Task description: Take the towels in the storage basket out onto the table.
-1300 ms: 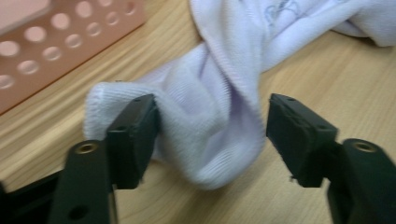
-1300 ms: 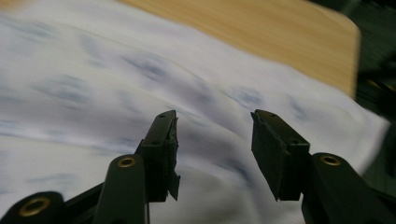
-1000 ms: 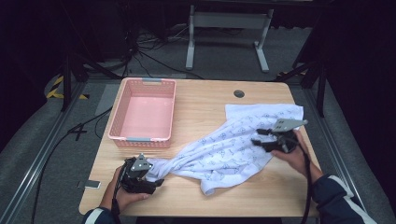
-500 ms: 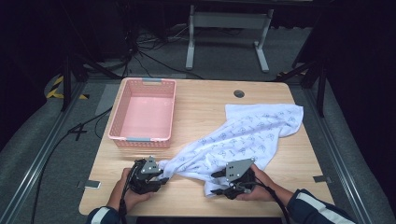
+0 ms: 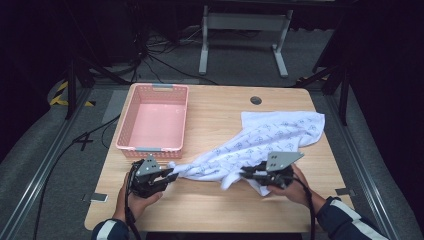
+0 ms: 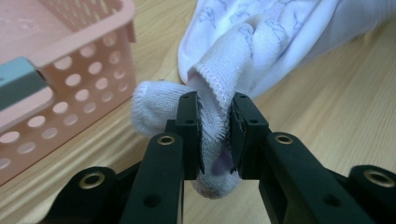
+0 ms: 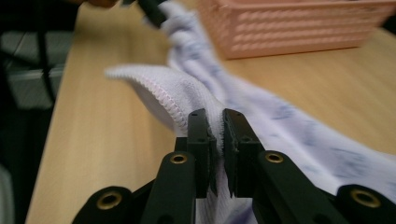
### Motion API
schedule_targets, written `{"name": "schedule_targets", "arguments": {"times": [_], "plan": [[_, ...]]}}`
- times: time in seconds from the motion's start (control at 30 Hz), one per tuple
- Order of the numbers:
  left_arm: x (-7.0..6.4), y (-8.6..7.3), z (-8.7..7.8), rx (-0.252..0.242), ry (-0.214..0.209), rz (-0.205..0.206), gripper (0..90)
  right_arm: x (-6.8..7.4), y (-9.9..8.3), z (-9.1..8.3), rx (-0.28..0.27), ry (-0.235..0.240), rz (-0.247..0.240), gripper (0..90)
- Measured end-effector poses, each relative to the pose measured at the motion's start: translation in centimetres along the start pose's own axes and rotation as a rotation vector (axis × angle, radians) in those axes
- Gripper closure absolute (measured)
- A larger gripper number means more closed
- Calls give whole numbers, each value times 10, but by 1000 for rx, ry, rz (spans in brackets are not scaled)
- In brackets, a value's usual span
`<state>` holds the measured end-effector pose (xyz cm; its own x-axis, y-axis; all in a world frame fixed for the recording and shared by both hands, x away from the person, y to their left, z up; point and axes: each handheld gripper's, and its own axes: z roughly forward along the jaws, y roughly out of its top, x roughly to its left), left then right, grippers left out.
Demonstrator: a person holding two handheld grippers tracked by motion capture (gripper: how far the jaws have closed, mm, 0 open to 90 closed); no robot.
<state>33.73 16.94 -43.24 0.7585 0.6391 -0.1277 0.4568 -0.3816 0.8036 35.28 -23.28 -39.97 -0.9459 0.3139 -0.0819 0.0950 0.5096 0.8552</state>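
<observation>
Empty pink perforated basket sits at wooden table's left side, metal stand on floor behind

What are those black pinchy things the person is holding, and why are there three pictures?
Those are grippers, tools with two black jaws that pinch, one in each hand. The big picture comes from a camera above the wooden table. It shows the left gripper, the right gripper, a pink basket and a white towel with small prints lying across the table. The other two pictures come from little cameras riding on the grippers, looking along their jaws. Up close, the left gripper is shut on one bunched corner of the towel, and the right gripper pinches another edge of it.
</observation>
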Motion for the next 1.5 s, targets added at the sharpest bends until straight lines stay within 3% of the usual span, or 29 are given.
{"name": "schedule_targets", "arguments": {"times": [0.03, 0.07, 0.1, 0.13, 0.2, 0.3, 0.33, 0.37, 0.47, 0.53, 0.6, 0.67, 0.73, 0.77, 0.83, 0.97, 1.07, 1.13, 1.23, 1.3, 1.4, 1.5], "plan": [[0, 0, 0, 0, 0, 0, 754, 0, 0, 0, 0, 0, 0, 814], [4, 1, 2, -9, 11, -26, 751, -20, -2, -15, -50, -60, 90, 817], [7, 1, 4, -14, 19, -40, 751, -20, -2, -15, -50, -60, 90, 817], [13, 2, 10, -9, 21, -77, 736, -34, -7, -21, -52, -112, 134, 821], [15, 2, 13, -1, 22, -71, 736, -40, -11, -22, -41, -137, 153, 825], [20, 4, 24, 29, 49, -75, 702, -58, -25, -17, 24, -178, 204, 827], [23, 3, 28, 48, 87, -90, 651, -62, -30, -15, 55, -197, 207, 827], [25, 2, 30, 64, 94, -116, 595, -67, -35, -12, 97, -221, 206, 827], [28, -5, 30, 125, 185, -125, 508, -79, -48, -9, 157, -223, 235, 812], [29, -8, 29, 111, 200, -124, 448, -82, -53, -8, 200, -241, 248, 793], [28, -9, 28, 110, 200, -104, 430, -85, -56, -8, 226, -234, 267, 741], [20, -8, 27, 103, 194, -54, 421, -86, -58, -8, 230, -237, 266, 729], [11, -5, 26, 77, 171, -4, 417, -85, -56, -10, 220, -227, 259, 703], [5, -2, 25, 73, 149, 42, 410, -84, -55, -10, 217, -227, 252, 667], [-4, 0, 25, 61, 127, 70, 412, -82, -51, -12, 197, -224, 244, 632], [-26, 10, 34, 55, 82, 188, 401, -76, -46, -14, 152, -191, 227, 540], [-33, 18, 46, 58, 54, 209, 392, -73, -41, -8, 163, -196, 186, 516], [-35, 23, 58, 75, 46, 228, 390, -73, -39, -3, 168, -207, 182, 505], [-34, 24, 71, 105, 26, 218, 385, -77, -39, 3, 168, -206, 193, 474], [-31, 24, 76, 116, 26, 214, 369, -80, -40, 8, 174, -191, 194, 451], [-25, 26, 83, 131, 33, 215, 377, -82, -40, 14, 202, -216, 179, 411], [-23, 28, 88, 146, 57, 215, 457, -88, -41, 17, 221, -234, 197, 388]]}}
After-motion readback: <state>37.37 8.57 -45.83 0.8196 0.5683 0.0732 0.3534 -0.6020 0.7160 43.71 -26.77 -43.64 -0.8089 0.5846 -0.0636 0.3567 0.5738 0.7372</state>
